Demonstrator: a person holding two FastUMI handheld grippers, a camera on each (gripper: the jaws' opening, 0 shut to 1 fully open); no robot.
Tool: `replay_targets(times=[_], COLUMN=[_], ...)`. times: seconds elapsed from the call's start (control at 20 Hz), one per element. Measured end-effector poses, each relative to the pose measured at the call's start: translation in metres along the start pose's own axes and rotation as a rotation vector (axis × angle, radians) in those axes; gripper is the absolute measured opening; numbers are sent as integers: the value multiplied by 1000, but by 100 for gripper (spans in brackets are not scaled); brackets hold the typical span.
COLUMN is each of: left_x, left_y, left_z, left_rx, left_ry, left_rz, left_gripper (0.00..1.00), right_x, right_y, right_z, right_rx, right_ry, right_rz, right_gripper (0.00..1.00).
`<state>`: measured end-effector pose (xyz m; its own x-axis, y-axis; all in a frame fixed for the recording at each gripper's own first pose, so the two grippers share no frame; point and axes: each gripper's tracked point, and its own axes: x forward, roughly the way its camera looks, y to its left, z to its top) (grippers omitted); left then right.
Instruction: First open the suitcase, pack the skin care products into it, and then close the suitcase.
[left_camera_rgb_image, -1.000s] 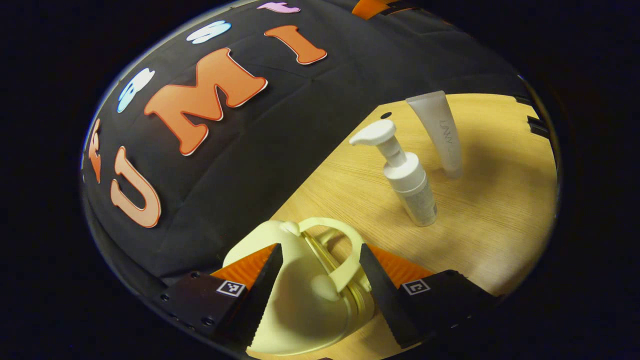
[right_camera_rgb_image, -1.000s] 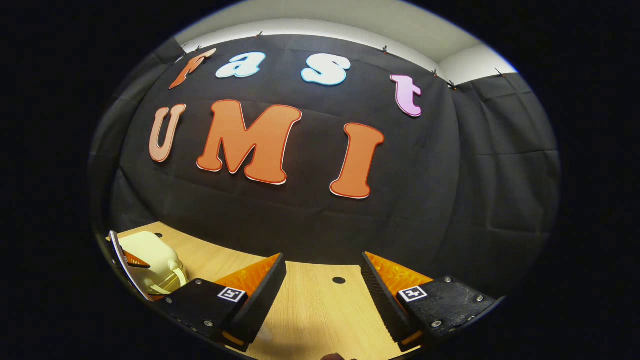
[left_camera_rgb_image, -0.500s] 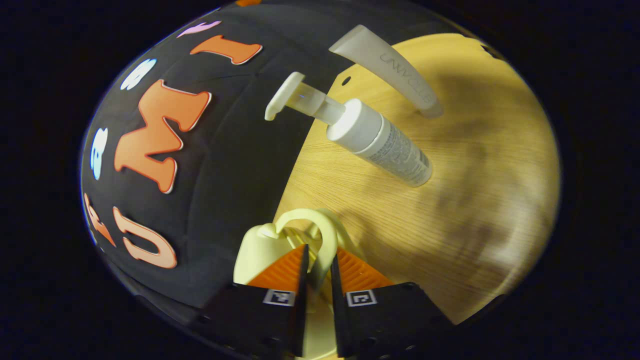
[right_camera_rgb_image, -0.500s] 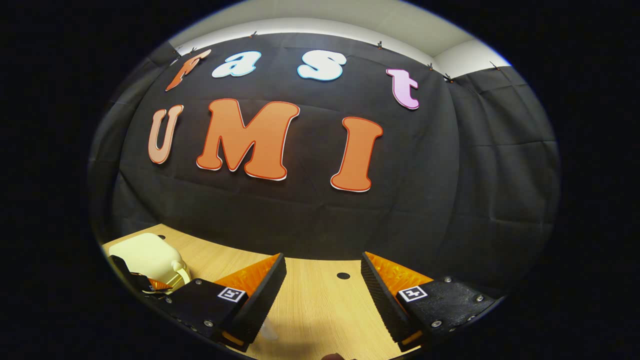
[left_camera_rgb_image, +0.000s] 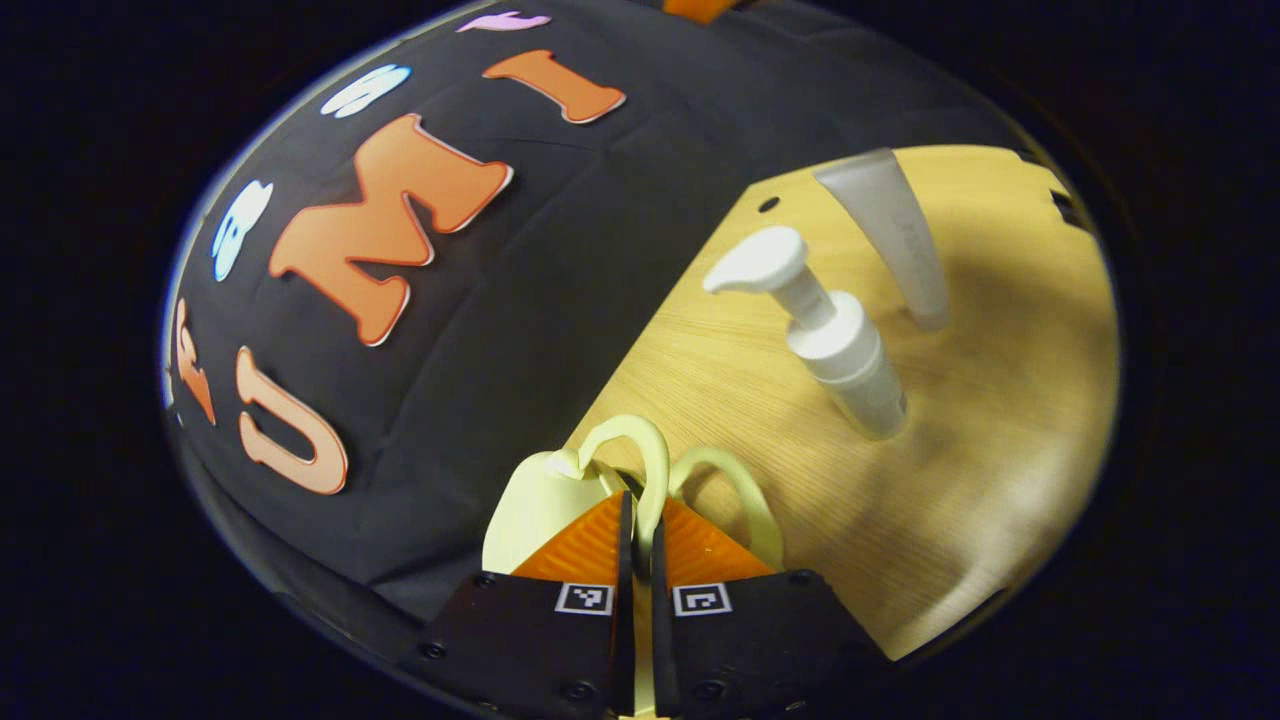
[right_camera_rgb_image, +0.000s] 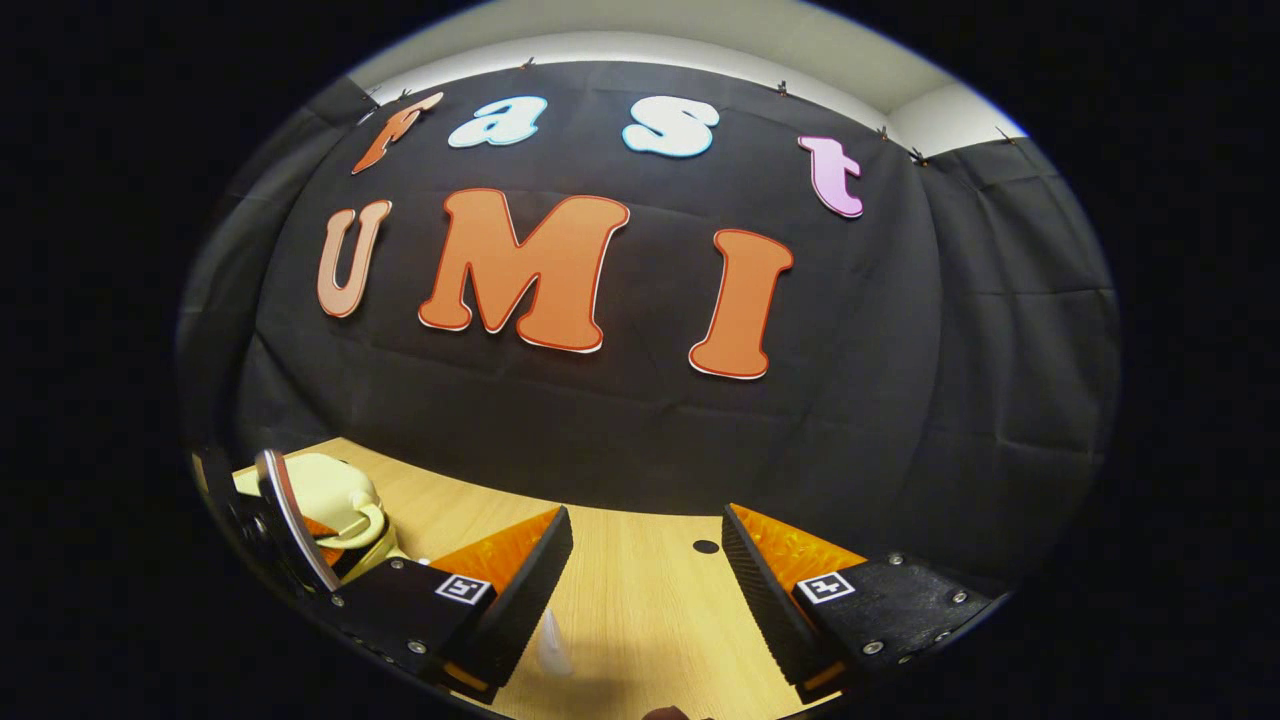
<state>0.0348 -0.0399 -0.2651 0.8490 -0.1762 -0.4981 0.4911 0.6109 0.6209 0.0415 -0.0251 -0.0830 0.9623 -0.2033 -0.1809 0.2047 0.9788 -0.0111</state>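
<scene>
Since a second ago the left gripper has closed from wide apart onto one pale yellow suitcase handle, parting it from the other: opening has likely begun. Right of it, pump bottle and tube stand unpacked on the wooden surface. The right gripper hangs spread and empty before the black cloth wall.

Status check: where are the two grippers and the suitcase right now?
Left gripper shut on one suitcase handle. Right gripper open, holding nothing. Pump bottle and tube standing on the table, not yet packed.
</scene>
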Motion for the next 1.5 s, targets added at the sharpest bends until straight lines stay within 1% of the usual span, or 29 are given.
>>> replay_targets(times=[0.1,0.15,0.25,0.4,0.45,0.55,0.65,0.7,0.75,0.8,0.95,1.05,1.2,1.5], left_x=[-5,-9,-15,-21,-20,-26,-25,-24,-24,-24,-24,-26,-29,-29], left_y=[20,25,43,57,64,83,89,90,94,100,108,111,119,110], left_z=[8,8,11,14,15,10,3,0,-1,-3,-14,-22,-46,-71], left_rx=[-116,-190,-292,-388,-449,-504,-552,-589,-637,-683,-739,-752,-808,-918], left_ry=[-29,-36,-49,-61,-90,-105,-113,-111,-117,-112,-86,-68,-14,79], left_rz=[48,73,111,168,177,216,250,263,279,313,368,387,419,410], left_gripper=[8,7,7,8,7,7,7,9,7,7,7,7,7,8], right_x=[3,4,8,13,15,20,23,24,25,28,35,37,37,39], right_y=[7,12,22,37,44,60,71,76,83,91,112,124,150,184], right_z=[3,3,4,12,15,22,27,30,36,41,49,52,58,63], right_rx=[-1,0,-3,-12,-15,-28,-39,-38,-24,-12,-12,-19,-21,-9], right_ry=[0,1,3,-5,-9,-14,-15,-17,-18,-23,-25,-26,-23,-4], right_rz=[15,25,46,72,86,111,125,127,134,137,142,144,157,144], right_gripper=[95,95,95,95,95,95,96,96,96,96,95,95,96,95])
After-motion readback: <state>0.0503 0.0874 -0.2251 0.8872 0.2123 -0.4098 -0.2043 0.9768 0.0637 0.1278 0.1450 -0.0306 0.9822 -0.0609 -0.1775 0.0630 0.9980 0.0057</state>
